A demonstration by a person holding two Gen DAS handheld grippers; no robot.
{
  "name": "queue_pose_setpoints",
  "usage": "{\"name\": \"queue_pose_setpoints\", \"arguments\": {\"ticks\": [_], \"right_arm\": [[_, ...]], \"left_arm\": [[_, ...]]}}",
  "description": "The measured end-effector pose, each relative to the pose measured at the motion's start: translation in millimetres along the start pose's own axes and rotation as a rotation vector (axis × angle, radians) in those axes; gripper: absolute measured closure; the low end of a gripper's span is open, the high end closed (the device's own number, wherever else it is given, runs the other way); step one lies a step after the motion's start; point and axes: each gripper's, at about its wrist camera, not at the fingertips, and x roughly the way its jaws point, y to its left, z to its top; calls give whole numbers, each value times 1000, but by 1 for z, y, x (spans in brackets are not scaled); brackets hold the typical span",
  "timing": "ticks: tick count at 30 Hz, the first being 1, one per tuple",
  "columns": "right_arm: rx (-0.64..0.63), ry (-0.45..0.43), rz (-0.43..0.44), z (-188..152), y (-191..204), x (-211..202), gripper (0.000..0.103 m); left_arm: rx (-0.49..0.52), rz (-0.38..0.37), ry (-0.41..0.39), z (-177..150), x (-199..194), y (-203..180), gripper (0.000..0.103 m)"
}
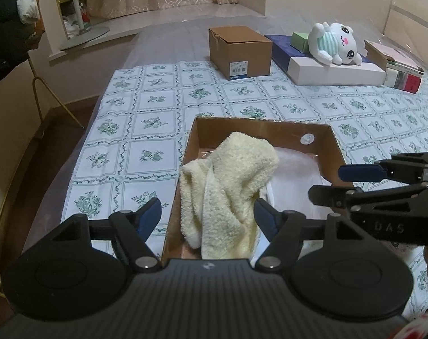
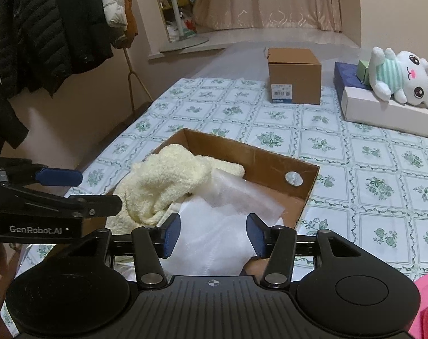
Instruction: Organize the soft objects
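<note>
A cream fluffy towel lies crumpled in an open shallow cardboard box, draped over its left wall. It also shows in the right wrist view, beside white foam wrap in the same box. My left gripper is open, its fingers on either side of the towel's near end. My right gripper is open over the foam wrap, holding nothing. It also shows at the right of the left wrist view. A white plush toy lies on a flat white box at the far right.
A closed brown carton stands at the back of the bed. Books lie at the far right. Coats hang on a rack to the left. The floral cloth covers the bed around the box.
</note>
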Motion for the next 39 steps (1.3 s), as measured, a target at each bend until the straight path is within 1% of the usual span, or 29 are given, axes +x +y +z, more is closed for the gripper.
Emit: {"name": "queue_pose_setpoints", "arguments": {"ticks": [3, 5, 6, 7, 8, 9, 11, 14, 17, 20, 21, 26, 33, 39], "right_arm": [[8, -2, 10, 0, -3, -6, 51], [14, -4, 11, -1, -4, -10, 47], [17, -5, 12, -1, -4, -11, 41], [16, -6, 11, -1, -4, -13, 32], [10, -9, 8, -1, -3, -15, 30], [5, -11, 6, -2, -2, -17, 27], [2, -12, 4, -2, -1, -21, 26], [1, -9, 12, -5, 1, -30, 25], [13, -1, 34, -12, 3, -42, 24], [20, -6, 49, -21, 7, -58, 24], [23, -7, 54, -23, 9, -62, 24], [53, -19, 58, -40, 13, -87, 23], [94, -18, 71, -65, 17, -117, 23], [161, -4, 78, -92, 18, -140, 23]], "left_arm": [[8, 5, 7, -4, -1, 1, 34], [28, 20, 12, -6, -2, 0, 33], [35, 26, 11, -8, -3, 0, 33], [35, 27, 10, -9, -5, 0, 30], [32, 24, 9, -10, -7, 0, 26], [29, 22, 5, -11, -9, 0, 25], [26, 27, 0, -14, -14, 0, 17], [29, 53, -2, -18, -22, 0, 12], [21, 65, -9, -25, -32, 1, 11], [29, 105, -39, -33, -44, -1, 11], [28, 107, -42, -37, -49, -1, 11], [3, 89, -51, -53, -71, -4, 11], [-71, 29, -44, -79, -104, -11, 12], [-87, 45, -71, -102, -136, -24, 12]]}}
